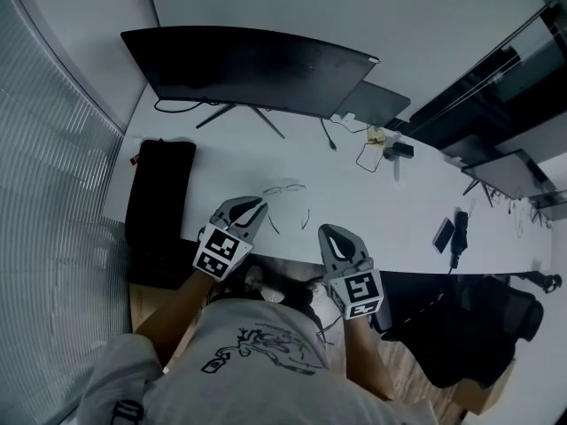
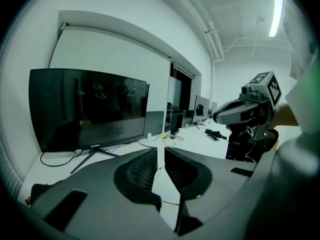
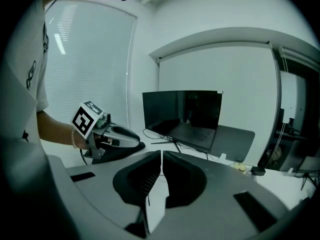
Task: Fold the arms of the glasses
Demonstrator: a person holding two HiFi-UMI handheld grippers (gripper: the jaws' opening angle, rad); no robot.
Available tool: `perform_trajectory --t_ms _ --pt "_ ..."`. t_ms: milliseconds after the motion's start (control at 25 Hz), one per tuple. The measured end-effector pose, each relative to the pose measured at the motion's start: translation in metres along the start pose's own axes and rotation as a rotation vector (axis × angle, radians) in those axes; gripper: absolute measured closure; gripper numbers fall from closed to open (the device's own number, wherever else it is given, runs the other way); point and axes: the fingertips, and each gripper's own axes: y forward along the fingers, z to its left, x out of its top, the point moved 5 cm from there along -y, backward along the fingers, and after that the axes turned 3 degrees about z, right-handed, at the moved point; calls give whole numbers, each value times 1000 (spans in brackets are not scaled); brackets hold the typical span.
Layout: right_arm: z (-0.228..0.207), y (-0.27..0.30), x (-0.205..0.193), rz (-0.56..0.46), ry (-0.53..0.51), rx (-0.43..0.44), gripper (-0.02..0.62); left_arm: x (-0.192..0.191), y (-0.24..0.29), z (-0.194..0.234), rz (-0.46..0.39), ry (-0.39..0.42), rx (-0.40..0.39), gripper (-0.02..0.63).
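Under the one big curved monitor stretches a single long white desk, and that screen is dark, standing on thin splayed legs. One black bag lies on the desk below the monitor's left end. One grey flat panel leans just behind the monitor's right end.

Now the tools, two of them, both on the person's side of the monitor and pointing towards it. One is the left gripper, hovering over the desk's near edge below the middle of the monitor. Its own view shows the jaws drawn almost together, just a thin slit of white desk between them and nothing caught there. The other is the right gripper, below the monitor's right half and a touch nearer the person. Its jaws are pressed close as well, a hairline gap and nothing pinched.

And there's the prize: one pair of thin-framed glasses on the desk straight below the monitor's stand. Both of its arms are spread open towards the person, and it sits between the two gripper tips, touched by neither.

Smallest of all, one phone lies flat, well off beyond the monitor's right end.
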Motion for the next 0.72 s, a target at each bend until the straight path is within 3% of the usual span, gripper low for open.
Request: perform_trajectory --t_ms 400,720 --pt "-27 46 -62 134 -24 -6 557 -49 58 21 158 29 -36 522" --pt "-52 76 -109 230 -54 -22 558 -86 109 27 277 106 -63 509"
